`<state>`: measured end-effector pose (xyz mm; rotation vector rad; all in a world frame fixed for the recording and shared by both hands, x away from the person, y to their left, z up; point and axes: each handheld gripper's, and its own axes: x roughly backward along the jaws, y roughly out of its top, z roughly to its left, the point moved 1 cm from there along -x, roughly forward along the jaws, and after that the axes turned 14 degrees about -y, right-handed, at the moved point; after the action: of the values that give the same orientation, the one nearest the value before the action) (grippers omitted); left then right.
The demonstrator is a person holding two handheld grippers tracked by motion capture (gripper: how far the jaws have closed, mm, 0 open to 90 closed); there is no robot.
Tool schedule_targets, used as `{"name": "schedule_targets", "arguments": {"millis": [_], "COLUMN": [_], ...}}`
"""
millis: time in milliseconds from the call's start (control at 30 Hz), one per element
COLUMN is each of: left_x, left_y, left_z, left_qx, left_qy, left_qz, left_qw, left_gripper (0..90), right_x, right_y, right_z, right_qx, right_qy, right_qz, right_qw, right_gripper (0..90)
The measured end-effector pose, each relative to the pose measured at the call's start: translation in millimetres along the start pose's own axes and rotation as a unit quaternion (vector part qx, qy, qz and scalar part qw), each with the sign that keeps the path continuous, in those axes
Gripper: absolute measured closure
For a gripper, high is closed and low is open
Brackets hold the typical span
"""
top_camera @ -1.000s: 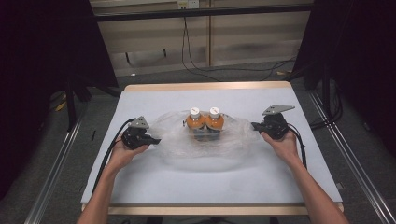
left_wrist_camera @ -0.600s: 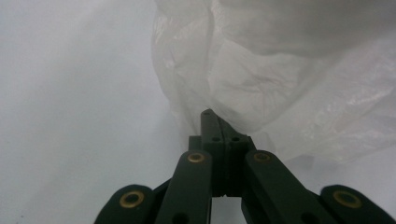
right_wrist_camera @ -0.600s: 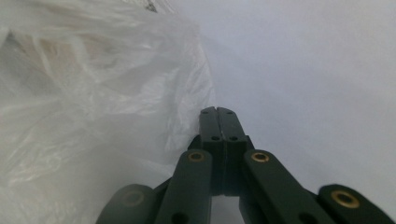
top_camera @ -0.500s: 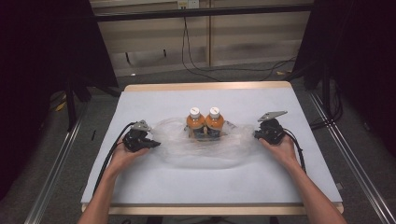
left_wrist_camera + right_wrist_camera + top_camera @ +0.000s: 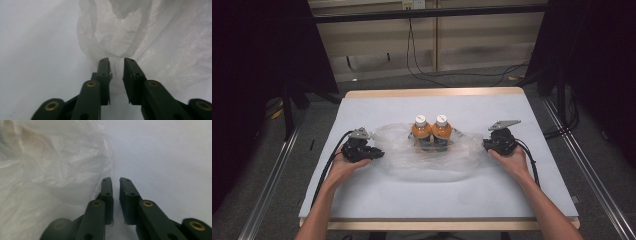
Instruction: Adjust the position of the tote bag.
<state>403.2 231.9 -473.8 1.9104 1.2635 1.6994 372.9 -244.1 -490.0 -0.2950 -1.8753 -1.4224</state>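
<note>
Plastic bag [image 5: 427, 155] stretched left-right between left gripper [image 5: 374, 152] and right gripper [image 5: 488, 145]; fingers just opening, released.

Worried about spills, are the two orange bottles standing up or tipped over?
Upright: both orange bottles stand side by side, white caps on top, amid the clear plastic bag.

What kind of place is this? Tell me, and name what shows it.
Probably a lab recording booth, not a home: a white-covered wooden table ringed by black curtains, loose black cables on the grey floor, and metal floor rails alongside.
</note>
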Motion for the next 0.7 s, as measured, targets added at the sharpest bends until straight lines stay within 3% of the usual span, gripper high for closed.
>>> {"name": "schedule_targets", "arguments": {"millis": [200, 233, 300, 500, 533, 600, 633, 700], "left_x": [10.6, 14.1, 19.3, 37.8, 45.3, 49.0, 54.8, 57.5], "left_y": [3.3, 3.9, 4.2, 4.3, 4.8, 5.2, 7.0, 8.4], "left_z": [-5.9, -6.2, -4.9, -3.8, -4.3, -4.8, -7.4, -8.3], "left_qx": [0.000, -0.002, 0.002, 0.011, 0.011, 0.012, 0.008, 0.000], "left_qy": [0.008, 0.017, 0.017, 0.032, 0.042, 0.041, 0.050, 0.053], "left_qz": [-0.034, -0.032, -0.046, -0.083, -0.096, -0.106, -0.114, -0.116], "left_qw": [0.9994, 0.9994, 0.9988, 0.9960, 0.9945, 0.9934, 0.9922, 0.9919], "left_gripper": [57.8, 55.1, 44.3, 34.8, 33.6, 33.4, 33.7, 35.5], "right_x": [11.9, 14.7, 22.5, 33.7, 38.7, 41.2, 47.5, 50.8], "right_y": [4.7, 5.7, 8.8, 12.7, 14.4, 15.5, 18.4, 20.0], "right_z": [-3.1, -4.6, -8.7, -13.7, -15.2, -16.4, -17.7, -17.8], "right_qx": [-0.017, -0.024, -0.037, -0.052, -0.056, -0.057, -0.060, -0.063], "right_qy": [0.001, 0.002, 0.002, 0.006, 0.006, 0.006, 0.004, 0.006], "right_qz": [-0.037, -0.041, -0.064, -0.088, -0.094, -0.099, -0.110, -0.113], "right_qw": [0.9992, 0.9989, 0.9973, 0.9947, 0.9940, 0.9934, 0.9921, 0.9916], "right_gripper": [67.4, 65.6, 56.7, 50.1, 47.2, 46.3, 46.1, 46.0]}}
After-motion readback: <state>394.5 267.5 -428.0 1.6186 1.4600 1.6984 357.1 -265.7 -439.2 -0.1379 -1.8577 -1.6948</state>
